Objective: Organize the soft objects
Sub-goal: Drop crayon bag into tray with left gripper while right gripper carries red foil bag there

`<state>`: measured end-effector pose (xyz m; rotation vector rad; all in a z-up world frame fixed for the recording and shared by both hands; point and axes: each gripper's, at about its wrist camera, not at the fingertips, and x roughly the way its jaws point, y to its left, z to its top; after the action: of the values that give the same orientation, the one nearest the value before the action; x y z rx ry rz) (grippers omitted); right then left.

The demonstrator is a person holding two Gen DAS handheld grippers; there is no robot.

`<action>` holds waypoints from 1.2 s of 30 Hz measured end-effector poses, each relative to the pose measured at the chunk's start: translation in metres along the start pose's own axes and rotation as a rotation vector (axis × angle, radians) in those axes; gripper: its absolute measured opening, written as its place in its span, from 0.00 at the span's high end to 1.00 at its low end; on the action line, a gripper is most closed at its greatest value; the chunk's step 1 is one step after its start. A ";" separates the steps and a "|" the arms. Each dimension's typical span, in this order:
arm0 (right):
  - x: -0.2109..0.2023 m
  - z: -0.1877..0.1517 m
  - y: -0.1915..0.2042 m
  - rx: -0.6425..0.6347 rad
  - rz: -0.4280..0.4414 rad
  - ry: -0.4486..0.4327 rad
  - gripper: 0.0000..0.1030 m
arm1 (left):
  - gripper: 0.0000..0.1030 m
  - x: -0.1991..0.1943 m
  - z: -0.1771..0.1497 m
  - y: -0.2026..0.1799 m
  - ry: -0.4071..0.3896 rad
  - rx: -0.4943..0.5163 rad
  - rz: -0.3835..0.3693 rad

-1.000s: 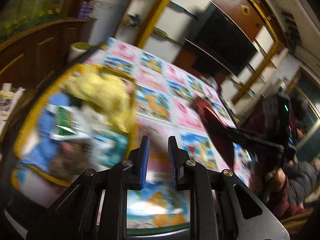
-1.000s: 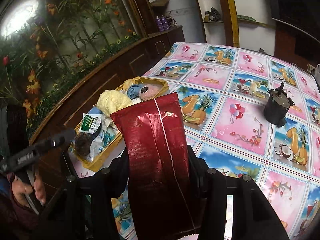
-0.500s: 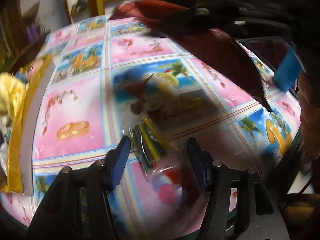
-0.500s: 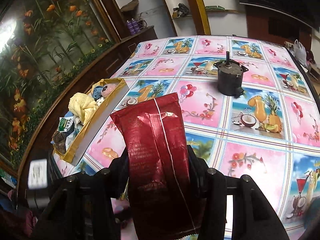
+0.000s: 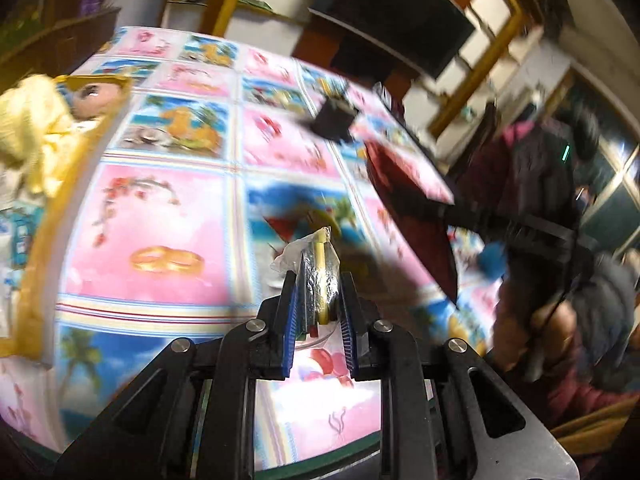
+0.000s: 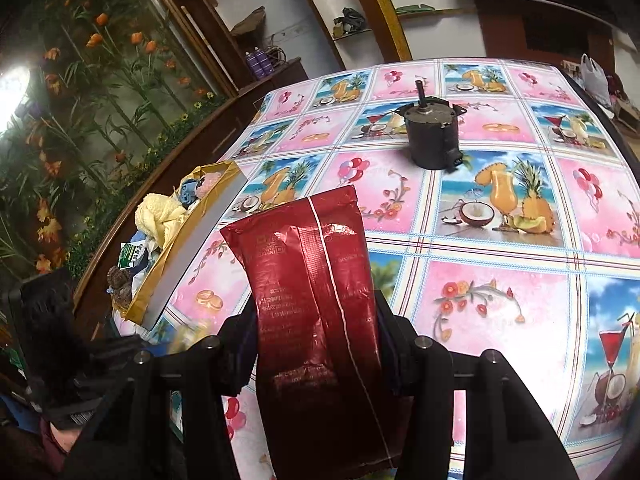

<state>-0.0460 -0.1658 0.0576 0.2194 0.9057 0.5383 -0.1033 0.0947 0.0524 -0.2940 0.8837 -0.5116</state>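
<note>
Pinching a clear packet [image 5: 318, 276] in left hand-held gripper [image 5: 319, 320], right hand-held gripper [image 6: 316, 344] clamping red pouch [image 6: 316, 300], box [image 6: 188, 240] at table edge.

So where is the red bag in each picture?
Left wrist view: the red bag is at mid-right, blurry, above the table, held by the right gripper.
Right wrist view: the bag fills the bottom middle, clamped between the fingers.
Shared landmark: the gold box at the left.

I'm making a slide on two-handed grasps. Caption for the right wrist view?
Right gripper holds a glossy dark-red foil pouch above the fruit-print tablecloth, gold-edged box to its left.
</note>
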 end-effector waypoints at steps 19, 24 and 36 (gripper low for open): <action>0.032 0.031 0.096 -0.139 0.139 0.059 0.51 | 0.82 -0.138 0.010 0.121 -0.258 -0.206 0.325; 0.057 0.053 0.153 -0.183 0.233 0.072 0.51 | 0.62 -0.128 0.009 0.168 -0.242 -0.307 0.437; 0.176 0.073 0.255 -0.250 0.274 0.282 0.51 | 0.41 -0.138 -0.020 0.168 -0.304 -0.378 0.348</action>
<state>0.0104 0.1467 0.0832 0.0397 1.0773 0.9475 -0.1409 0.3099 0.0562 -0.5352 0.7089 0.0293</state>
